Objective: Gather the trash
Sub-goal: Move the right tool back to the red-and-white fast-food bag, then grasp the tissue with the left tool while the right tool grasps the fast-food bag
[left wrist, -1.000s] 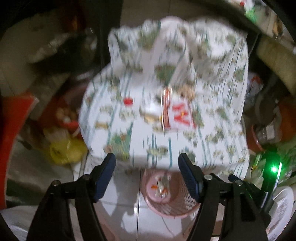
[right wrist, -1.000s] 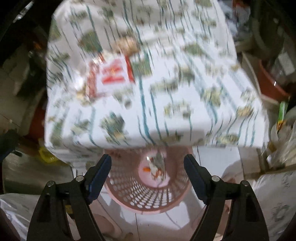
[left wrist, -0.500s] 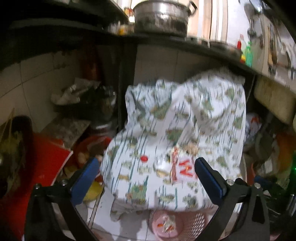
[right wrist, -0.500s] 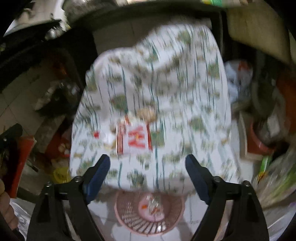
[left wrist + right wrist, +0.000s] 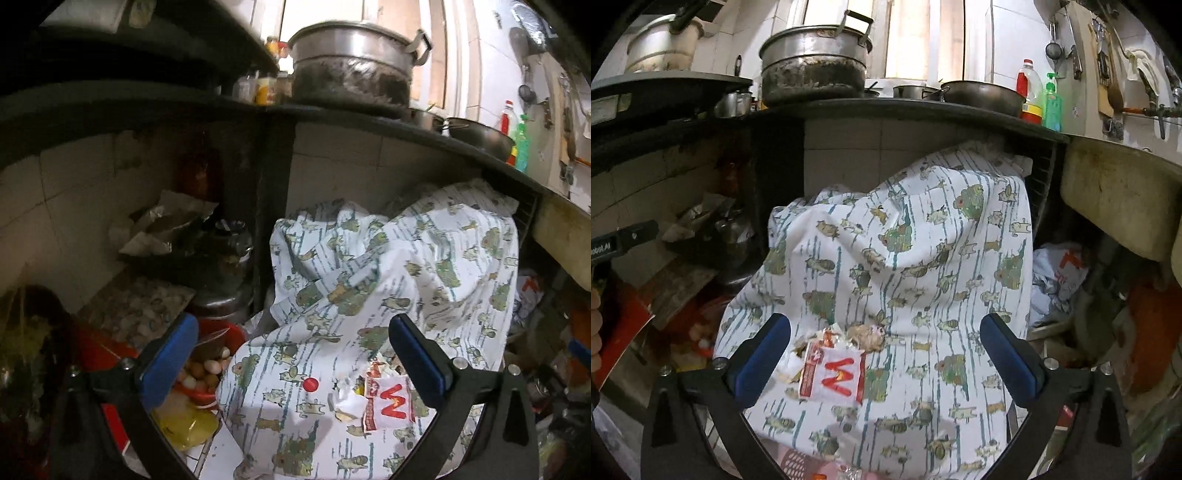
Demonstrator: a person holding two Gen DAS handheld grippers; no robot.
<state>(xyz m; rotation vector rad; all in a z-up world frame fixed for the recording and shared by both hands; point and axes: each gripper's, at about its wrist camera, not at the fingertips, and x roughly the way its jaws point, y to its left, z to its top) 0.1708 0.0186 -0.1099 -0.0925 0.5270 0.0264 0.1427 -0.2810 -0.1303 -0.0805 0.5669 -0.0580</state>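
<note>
Right wrist view: white animal-print cloth [image 5: 923,258] draped under counter; red-and-white crinkled wrapper [image 5: 833,376] lies on it w/ paper scraps. Right gripper [image 5: 884,358] jaws opening, wide, nothing between; left gripper [image 5: 293,360] wide, empty. Wrapper prob. light, slippery; pinch its edge.

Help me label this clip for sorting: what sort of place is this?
Most likely a cramped home kitchen. A big soot-blackened pot and a pan stand on a dark counter, a sink sits to the right, and utensils hang on the tiled wall.
</note>
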